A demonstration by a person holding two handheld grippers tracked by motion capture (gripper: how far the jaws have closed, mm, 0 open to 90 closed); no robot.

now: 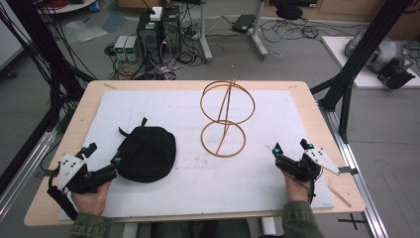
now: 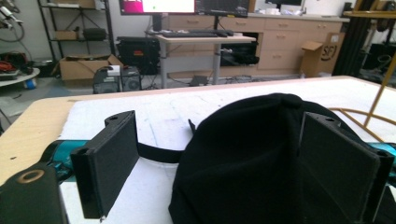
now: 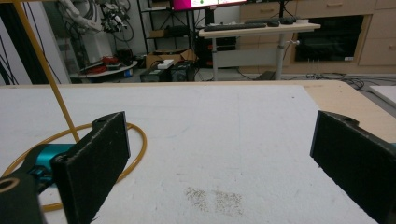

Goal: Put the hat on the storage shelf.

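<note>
- Black cap [image 1: 147, 152] sits on the white mat [image 1: 198, 191] at the left of the tabletop [image 1: 317, 119].
- Left hand-held gripper [image 1: 104, 159] is spread wide, jaws straddling the cap's edge, not clamped.
- Right hand-held gripper [image 1: 291, 147] is released, resting near the wire stand [image 1: 225, 119].

A lab: computer towers [image 1: 158, 29] amid floor cables [image 1: 292, 29], monitor desk [image 2: 196, 39], shelving [image 2: 74, 28].

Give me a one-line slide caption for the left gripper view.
Open left hand-held gripper straddling the edge of a black cap on the white table mat, a yellow wire stand at right.
</note>
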